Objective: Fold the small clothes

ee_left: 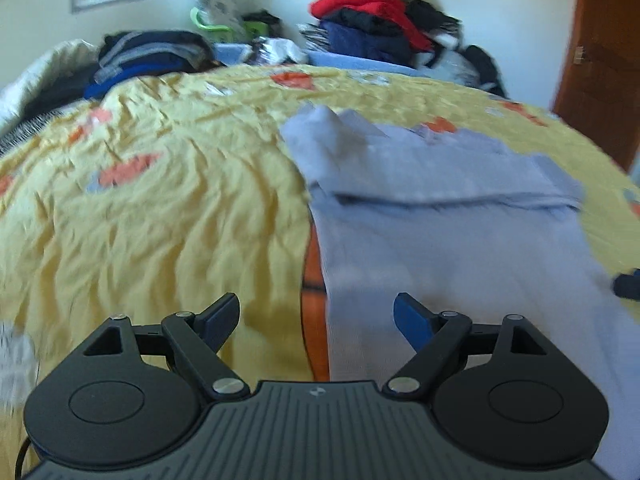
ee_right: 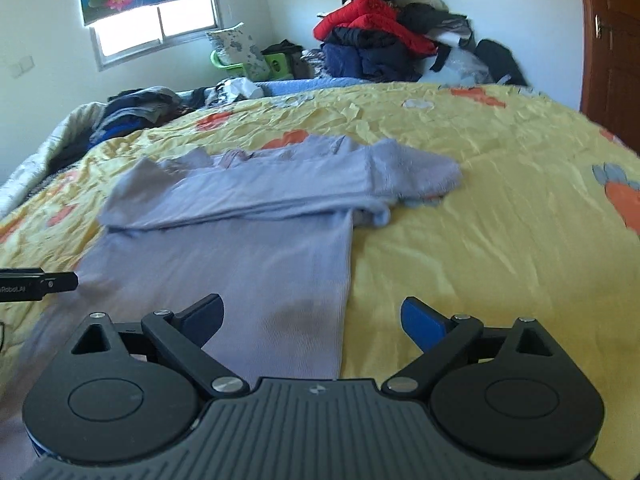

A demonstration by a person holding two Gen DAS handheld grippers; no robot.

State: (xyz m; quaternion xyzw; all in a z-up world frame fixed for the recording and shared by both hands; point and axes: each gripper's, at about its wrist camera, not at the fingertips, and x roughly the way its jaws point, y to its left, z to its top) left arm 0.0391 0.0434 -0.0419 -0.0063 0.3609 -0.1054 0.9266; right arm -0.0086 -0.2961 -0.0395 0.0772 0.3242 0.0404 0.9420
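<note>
A small light lilac-grey top (ee_left: 448, 224) lies flat on the yellow bedspread (ee_left: 160, 208), its sleeves folded across the chest; it also shows in the right wrist view (ee_right: 248, 248). My left gripper (ee_left: 316, 316) is open and empty, low over the top's left bottom edge. My right gripper (ee_right: 312, 316) is open and empty, low over the top's right bottom edge. The left gripper's tip (ee_right: 40, 282) shows at the left edge of the right wrist view. A tip of the right gripper (ee_left: 628, 284) shows at the right edge of the left wrist view.
A pile of red, navy and black clothes (ee_right: 384, 40) is stacked at the far wall. A heap of dark clothes (ee_right: 136, 112) lies at the bed's far left. A brown wooden door (ee_right: 612, 48) stands at the right. The bedspread (ee_right: 480, 216) is creased.
</note>
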